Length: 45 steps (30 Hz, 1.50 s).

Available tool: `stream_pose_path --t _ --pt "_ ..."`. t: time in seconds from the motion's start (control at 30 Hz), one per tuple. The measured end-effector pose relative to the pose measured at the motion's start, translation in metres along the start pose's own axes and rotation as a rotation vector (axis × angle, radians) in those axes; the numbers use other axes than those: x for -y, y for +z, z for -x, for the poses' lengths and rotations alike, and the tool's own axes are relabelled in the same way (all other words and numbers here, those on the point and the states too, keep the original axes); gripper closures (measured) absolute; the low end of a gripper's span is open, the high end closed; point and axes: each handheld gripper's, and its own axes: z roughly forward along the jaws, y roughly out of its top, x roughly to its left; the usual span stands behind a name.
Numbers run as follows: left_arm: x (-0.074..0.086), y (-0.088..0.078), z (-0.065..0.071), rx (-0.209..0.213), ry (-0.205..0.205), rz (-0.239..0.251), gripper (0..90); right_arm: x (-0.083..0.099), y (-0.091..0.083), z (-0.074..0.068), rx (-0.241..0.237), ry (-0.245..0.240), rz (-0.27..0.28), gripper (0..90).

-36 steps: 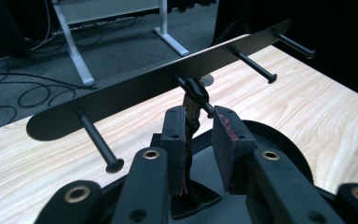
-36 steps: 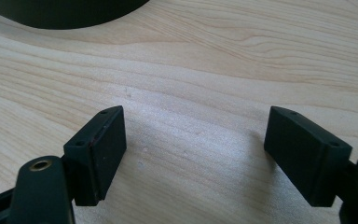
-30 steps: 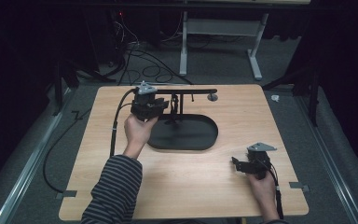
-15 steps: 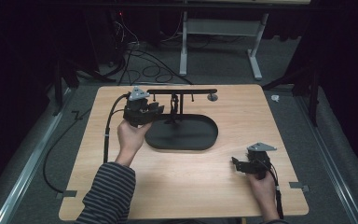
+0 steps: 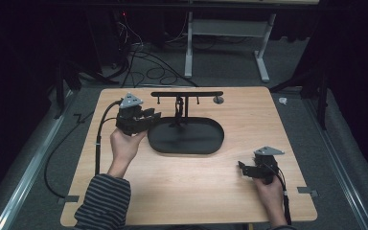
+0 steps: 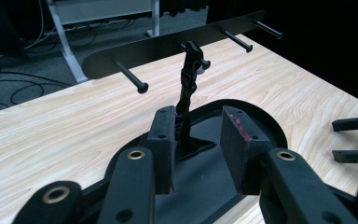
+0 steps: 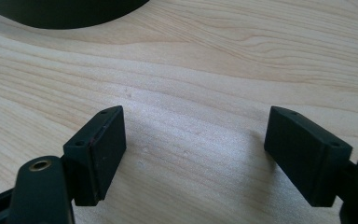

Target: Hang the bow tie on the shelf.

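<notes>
Stand (image 5: 186, 136) with the oval black base sits near the table's (image 5: 196, 191) far middle, its long axis across the table, post upright, peg bar (image 6: 168, 46) level. Your left gripper (image 5: 151, 116) hovers at the base's left end; its jaws have just been opening, half apart, gripping nothing. Your right gripper (image 5: 243, 168) rests well apart, jaws wide, empty.
</notes>
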Motion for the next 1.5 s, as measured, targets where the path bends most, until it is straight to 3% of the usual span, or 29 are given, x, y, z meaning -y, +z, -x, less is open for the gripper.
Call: stream_pose_path --t 0.63,1.17,1.5 --pt "0.019 -0.026 -0.008 -0.004 -0.056 0.031 62.1 0.000 0.000 0.000 -0.002 0.000 0.000 21.7" --pt "0.038 -0.049 -0.012 -0.034 -0.102 0.058 61.3 0.000 0.000 0.000 -0.003 -0.001 0.000 21.7" --pt "0.049 -0.062 -0.009 -0.059 -0.107 0.067 59.8 0.000 0.000 0.000 -0.003 -0.001 0.000 21.7"
